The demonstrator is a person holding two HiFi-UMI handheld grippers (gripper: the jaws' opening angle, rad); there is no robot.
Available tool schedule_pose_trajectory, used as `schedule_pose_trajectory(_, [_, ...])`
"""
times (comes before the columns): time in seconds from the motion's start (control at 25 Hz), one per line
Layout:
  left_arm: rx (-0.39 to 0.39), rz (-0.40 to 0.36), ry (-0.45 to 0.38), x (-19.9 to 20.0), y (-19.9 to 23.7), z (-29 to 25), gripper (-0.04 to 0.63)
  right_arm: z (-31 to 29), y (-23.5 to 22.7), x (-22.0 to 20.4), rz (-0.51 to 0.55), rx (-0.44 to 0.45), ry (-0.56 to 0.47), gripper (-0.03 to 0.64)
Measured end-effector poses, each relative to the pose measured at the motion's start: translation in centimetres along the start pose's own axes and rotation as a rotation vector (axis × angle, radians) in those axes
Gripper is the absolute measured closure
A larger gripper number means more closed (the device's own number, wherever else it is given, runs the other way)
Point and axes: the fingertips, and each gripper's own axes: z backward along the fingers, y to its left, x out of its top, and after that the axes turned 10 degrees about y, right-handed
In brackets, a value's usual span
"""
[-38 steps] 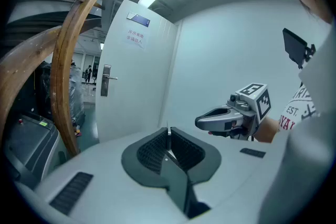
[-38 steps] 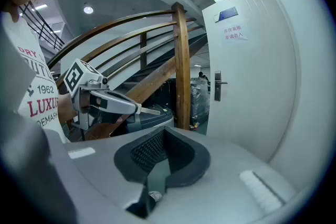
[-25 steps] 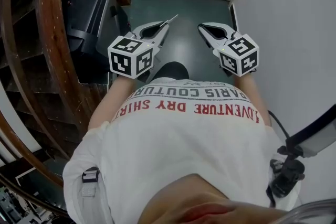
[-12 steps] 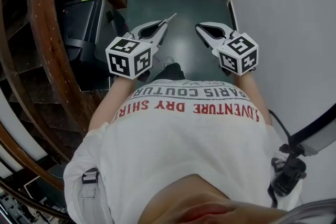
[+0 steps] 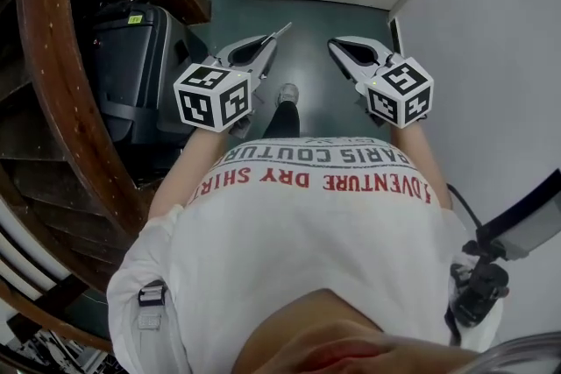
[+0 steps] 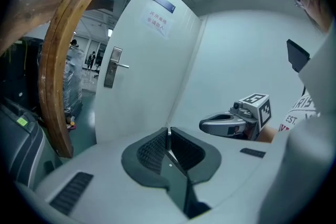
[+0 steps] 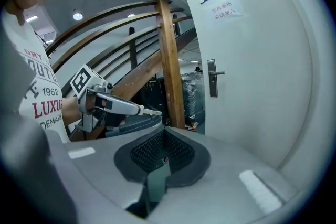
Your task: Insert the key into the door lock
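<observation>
Left gripper (image 5: 272,44) pinches the key (image 5: 283,31) between its fingers; right gripper (image 5: 338,46) has fingers pressed together.

inspection of legible print.

my shirt (image 5: 324,179), head view: a red line reads "adventure dry shir", with both ends lost at the folds. beside it a grey line reads "paris coutur", and the rest is cut off. right gripper view, same shirt: "dry", "1962", "luxur" in red and "demark", each clipped at the edge.

door (image 6: 142,60): a white paper notice (image 6: 158,22) bears two lines of red characters, too small for me to read. the print on the blue plate (image 6: 164,2) above it is not legible.

black case (image 5: 131,66): a small yellow-green sticker (image 5: 134,18), unreadable.

left marker cube (image 5: 213,96) and right marker cube (image 5: 399,92): black-and-white square codes.
</observation>
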Motion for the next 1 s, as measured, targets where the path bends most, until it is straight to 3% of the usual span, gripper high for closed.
schedule_pose_trajectory(0.2, [0.015, 0.01, -0.017, 7.3, 10.3, -4.9, 0.574, -7.9, -9.0, 6.2, -0.02, -0.025, -0.01, 0.615])
schedule_pose_trajectory(0.4, [0.026, 0.018, -0.056, 14.2, 18.2, -7.9, 0.574, -12.2, -17.3, 13.6, 0.022, -0.113, -0.032, 0.615])
schedule_pose_trajectory(0.6, [0.024, -0.024, -0.095, 19.6, 21.6, -9.6, 0.574, -13.9, -20.7, 17.0, 0.007, -0.148, -0.087, 0.615])
schedule_pose_trajectory(1.0, [0.03, 0.007, -0.085, 23.3, 26.0, -14.1, 0.574, -19.3, -25.6, 20.0, 0.067, -0.082, -0.059, 0.614])
